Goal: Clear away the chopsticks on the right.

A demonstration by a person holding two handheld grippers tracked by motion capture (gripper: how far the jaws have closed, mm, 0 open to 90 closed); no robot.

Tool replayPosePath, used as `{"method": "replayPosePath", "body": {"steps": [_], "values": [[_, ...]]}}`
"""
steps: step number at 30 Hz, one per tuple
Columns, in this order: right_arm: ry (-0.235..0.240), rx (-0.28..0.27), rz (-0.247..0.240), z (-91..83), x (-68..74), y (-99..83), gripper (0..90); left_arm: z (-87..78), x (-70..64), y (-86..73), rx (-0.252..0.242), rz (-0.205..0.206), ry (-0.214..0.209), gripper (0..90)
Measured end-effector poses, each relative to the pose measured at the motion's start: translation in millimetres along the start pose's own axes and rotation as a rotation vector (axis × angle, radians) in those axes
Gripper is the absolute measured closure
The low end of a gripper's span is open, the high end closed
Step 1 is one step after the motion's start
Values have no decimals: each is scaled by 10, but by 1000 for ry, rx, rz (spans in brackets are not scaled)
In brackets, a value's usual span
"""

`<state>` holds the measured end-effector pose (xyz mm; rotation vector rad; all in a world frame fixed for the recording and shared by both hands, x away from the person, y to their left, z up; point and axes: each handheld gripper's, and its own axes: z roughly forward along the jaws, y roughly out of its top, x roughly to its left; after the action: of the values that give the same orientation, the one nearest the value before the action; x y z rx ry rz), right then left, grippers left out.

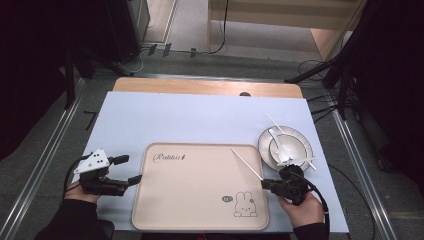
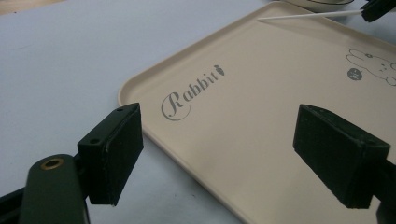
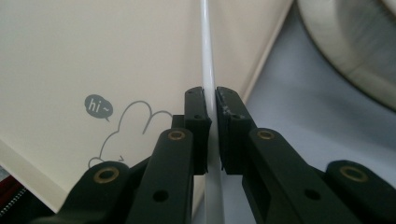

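Note:
A beige tray [image 1: 190, 200] printed with "Rabbit" and a rabbit drawing lies at the table's front centre. My right gripper [image 1: 266, 184], at the tray's right edge, is shut on a thin white chopstick [image 1: 247, 164] that slants up and left over the tray. In the right gripper view the jaws [image 3: 210, 100] pinch the chopstick [image 3: 206, 46] above the tray [image 3: 93, 56]. My left gripper [image 1: 128, 170] stands open at the tray's left edge with nothing between its jaws. In the left gripper view its fingertips [image 2: 116, 140] straddle the tray's corner [image 2: 243, 116], and the chopstick [image 2: 308, 16] shows far off.
A grey-rimmed plate [image 1: 263, 145] with a small bowl, a white spoon and another white stick sits right of the tray, close behind my right gripper. A pale blue mat [image 1: 200, 115] covers the wooden table. Cables and stands surround the table on the floor.

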<state>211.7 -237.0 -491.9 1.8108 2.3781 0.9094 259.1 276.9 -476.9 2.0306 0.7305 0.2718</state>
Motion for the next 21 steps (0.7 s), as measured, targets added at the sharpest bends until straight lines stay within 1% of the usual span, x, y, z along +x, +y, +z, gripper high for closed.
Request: {"method": "replayPosePath", "body": {"steps": [1,2,3,4,6,8,11,13,15,16,17,21], "values": [[5,13,2,82,27,-32,844,2,2,-1,0,0,-2,163],[5,13,2,82,27,-32,844,3,1,-1,1,0,-3,163],[4,22,-3,124,41,-47,843,6,0,0,1,2,-5,164],[-2,27,1,202,85,-55,842,8,-2,0,3,2,-10,164],[-3,30,1,230,102,-53,842,10,-2,0,5,5,-13,163],[-5,30,-9,300,137,-48,841,7,0,-1,1,7,-11,164],[0,27,-2,338,154,-46,840,8,0,-2,0,3,-9,164],[-1,17,-22,353,163,-42,838,9,-1,-1,2,4,-13,163],[-5,7,-25,365,184,-42,836,11,-4,1,6,9,-14,164],[-4,5,-37,367,180,-43,835,13,-6,1,7,10,-12,164],[-1,-5,-35,375,182,-43,832,13,-6,0,6,10,-13,163],[13,-8,-34,380,186,-38,787,8,-2,-1,9,7,-14,164]]}}
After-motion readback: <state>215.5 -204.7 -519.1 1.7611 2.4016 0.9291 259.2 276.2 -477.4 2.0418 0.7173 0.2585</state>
